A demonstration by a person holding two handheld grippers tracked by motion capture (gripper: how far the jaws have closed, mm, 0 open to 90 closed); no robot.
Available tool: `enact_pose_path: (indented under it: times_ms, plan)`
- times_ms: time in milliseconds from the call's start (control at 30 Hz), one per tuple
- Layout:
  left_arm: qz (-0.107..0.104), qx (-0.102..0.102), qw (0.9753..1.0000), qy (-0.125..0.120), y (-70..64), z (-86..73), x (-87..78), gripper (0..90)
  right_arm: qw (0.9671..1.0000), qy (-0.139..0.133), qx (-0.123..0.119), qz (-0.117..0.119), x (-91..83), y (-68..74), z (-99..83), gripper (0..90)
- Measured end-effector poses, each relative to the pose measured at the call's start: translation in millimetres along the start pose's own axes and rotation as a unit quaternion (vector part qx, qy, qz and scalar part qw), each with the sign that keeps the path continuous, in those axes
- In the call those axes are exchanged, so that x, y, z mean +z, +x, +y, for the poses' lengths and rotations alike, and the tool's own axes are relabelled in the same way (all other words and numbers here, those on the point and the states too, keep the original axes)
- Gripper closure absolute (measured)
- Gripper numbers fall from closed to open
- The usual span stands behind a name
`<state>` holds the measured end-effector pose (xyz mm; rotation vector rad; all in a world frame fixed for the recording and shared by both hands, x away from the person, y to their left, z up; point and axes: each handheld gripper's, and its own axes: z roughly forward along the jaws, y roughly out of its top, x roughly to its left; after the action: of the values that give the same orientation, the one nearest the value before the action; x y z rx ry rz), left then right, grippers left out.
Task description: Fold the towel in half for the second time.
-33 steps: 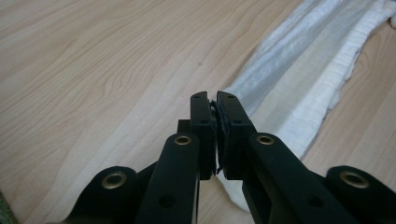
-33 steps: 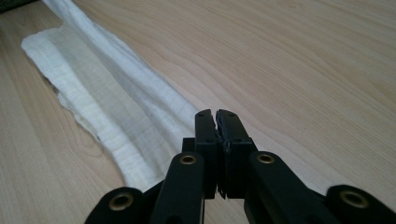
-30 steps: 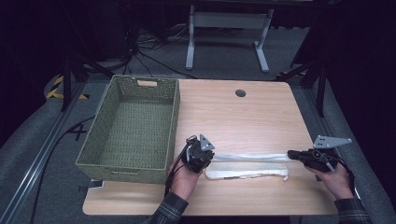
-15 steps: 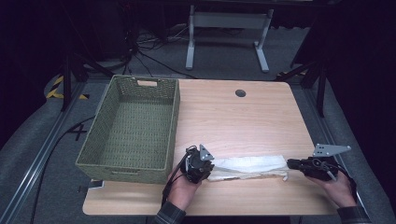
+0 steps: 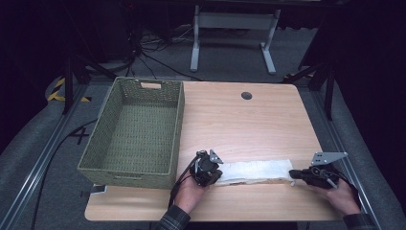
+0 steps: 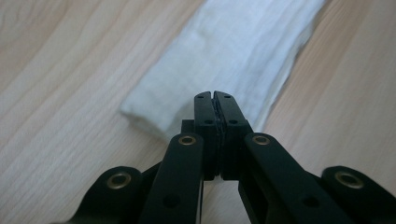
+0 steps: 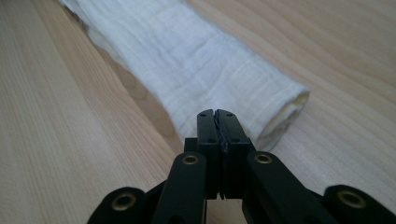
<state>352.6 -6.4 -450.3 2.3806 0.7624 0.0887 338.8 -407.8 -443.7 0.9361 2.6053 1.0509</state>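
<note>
A folded white cloth (image 5: 256,171) lies in a long strip along the lower middle of the high view, near the front edge of the wooden table (image 5: 239,124), its long axis running left to right across the frame. The left gripper (image 5: 214,176) sits at the strip's left end and the right gripper (image 5: 293,175) at its right end, so each hand is at its own end and neither is nearer than the other.

In the left gripper view the jaws are pressed together with no gap, their tips right at the cloth's (image 6: 233,60) near corner; they look to pinch its edge, though the fabric between them is hidden. The right gripper view shows the same: jaws closed tight at the end of the cloth (image 7: 196,60), which stretches away toward the upper left of that frame.

The cloth is crinkled gauze, doubled over with soft rounded folds. The green woven basket (image 5: 98,148) stands empty to the left, just beside the left hand (image 5: 189,191).
</note>
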Motion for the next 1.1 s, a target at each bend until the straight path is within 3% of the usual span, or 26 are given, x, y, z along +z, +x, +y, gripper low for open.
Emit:
enact_pose_path:
  times_ms: [133, 200, 300, 367, 633, 867, 1100]
  plan:
    - [0.012, 0.007, 0.9999, 0.000, -2.8, -1.6, -0.9, 89.5, 0.9999, 0.011, -0.005, -0.009, 3.7, -0.7, 1.1, 89.9]
    - [0.005, 0.008, 0.9999, 0.009, -3.3, -0.3, -3.3, 86.9, 1.0000, 0.006, -0.002, -0.008, 2.1, -0.3, 1.7, 89.8]
    - [0.000, 0.005, 0.9999, -0.016, -6.3, 4.3, -8.0, 85.2, 0.9999, -0.011, 0.006, -0.009, -2.9, 1.3, 3.9, 89.8]
    - [-0.005, 0.007, 0.9996, -0.027, -4.4, 12.9, -11.7, 84.9, 0.9993, -0.036, 0.004, 0.000, -7.1, 8.3, 9.3, 89.9]
    - [-0.010, 0.020, 0.9990, -0.038, 5.4, 35.1, -8.3, 89.6, 0.9992, -0.031, -0.006, 0.025, 6.4, 27.2, 18.1, 90.0]
    - [-0.014, 0.030, 0.9988, -0.036, 18.4, 58.6, 7.8, 89.8, 0.9989, -0.008, -0.021, 0.041, 25.1, 39.9, 25.1, 90.0]
    - [-0.020, 0.032, 0.9990, -0.022, 22.0, 68.0, 28.5, 89.8, 0.9992, 0.000, -0.023, 0.034, 31.5, 37.8, 25.4, 90.0]
